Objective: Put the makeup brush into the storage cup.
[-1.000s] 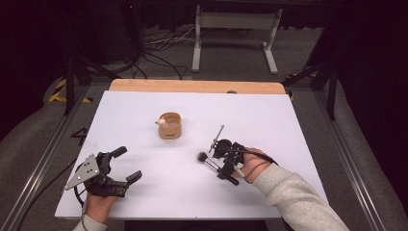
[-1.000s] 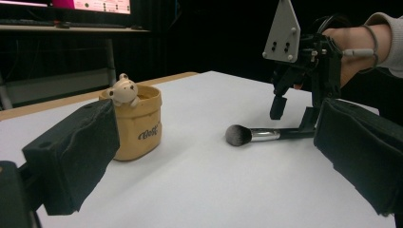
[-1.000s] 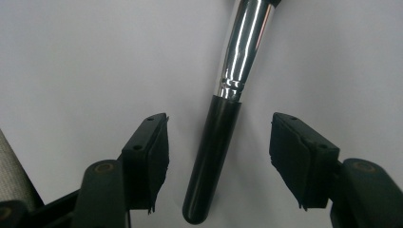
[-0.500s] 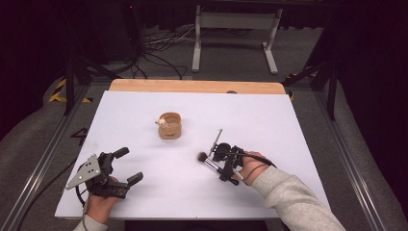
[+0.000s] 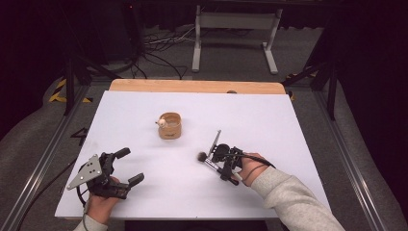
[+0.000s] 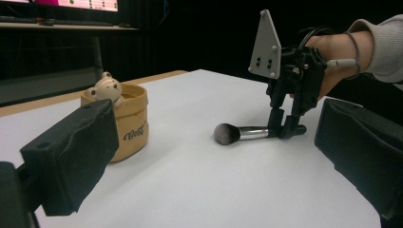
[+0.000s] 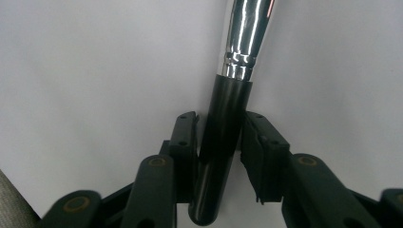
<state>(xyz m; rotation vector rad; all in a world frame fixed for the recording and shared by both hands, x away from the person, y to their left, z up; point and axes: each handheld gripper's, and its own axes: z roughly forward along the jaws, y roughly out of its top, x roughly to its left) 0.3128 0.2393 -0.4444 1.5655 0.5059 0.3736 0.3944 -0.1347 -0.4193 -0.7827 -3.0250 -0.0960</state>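
The right hand-held gripper (image 5: 222, 163) sits low over the white tabletop (image 5: 288, 125), right of centre in the high view, w/ a makeup brush (image 5: 208, 161) between its jaws. Its jaws have just been closing, and in the right gripper view both pads press on the black handle (image 7: 221, 142) from either side, so it's clamped on the brush. The silver ferrule (image 7: 244, 38) runs on past the pads, away from the camera. Seen from the left gripper view, the brush (image 6: 247, 133) lies flat on the tabletop, its dark bristle head (image 6: 225, 134) pointing toward the cup, and the right hand-held gripper (image 6: 287, 126) comes down on the handle end from above.

The left hand-held gripper (image 5: 126, 166) is near the front left corner of the tabletop, jaws spread wide, nothing between them; well apart from the brush.

A tan cup (image 5: 170, 126) w/ a small bear figure (image 5: 164, 123) on its rim stands upright mid-tabletop, beyond the brush and a bit to its left, not touching it. In the left gripper view the cup (image 6: 130, 126) carries dark lettering on its side.
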